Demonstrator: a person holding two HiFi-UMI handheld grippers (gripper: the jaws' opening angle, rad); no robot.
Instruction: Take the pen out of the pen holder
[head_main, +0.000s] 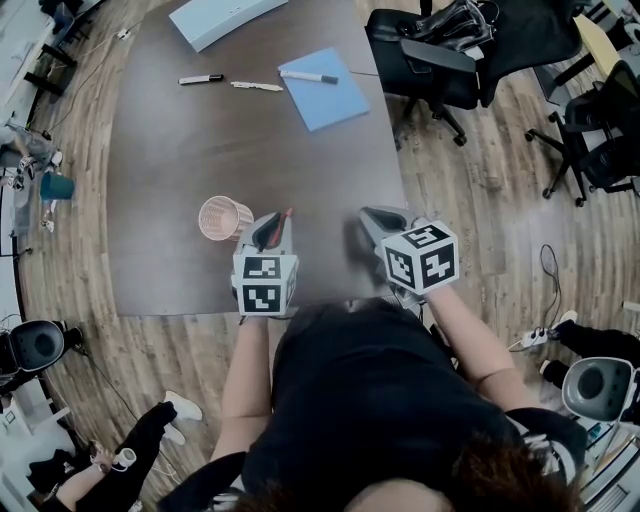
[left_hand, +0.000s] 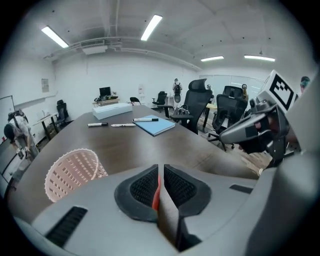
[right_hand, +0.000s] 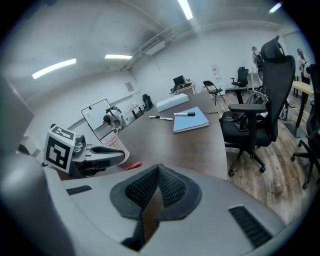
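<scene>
The pen holder (head_main: 225, 217) was set near the front of the worktop (head_main: 170, 150), just left of the left gripper (head_main: 277, 222); the right gripper (head_main: 372, 220) was held further right. Far behind, two markers (head_main: 200, 79) were laid left of a notebook (head_main: 325, 95), with a third marker (head_main: 308, 76) on it.

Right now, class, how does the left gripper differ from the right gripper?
The left gripper is shut on a red pen; the right gripper is shut on nothing. The left gripper sits beside the pink pen holder; the right gripper is farther from it. Both hang above the brown table.
</scene>
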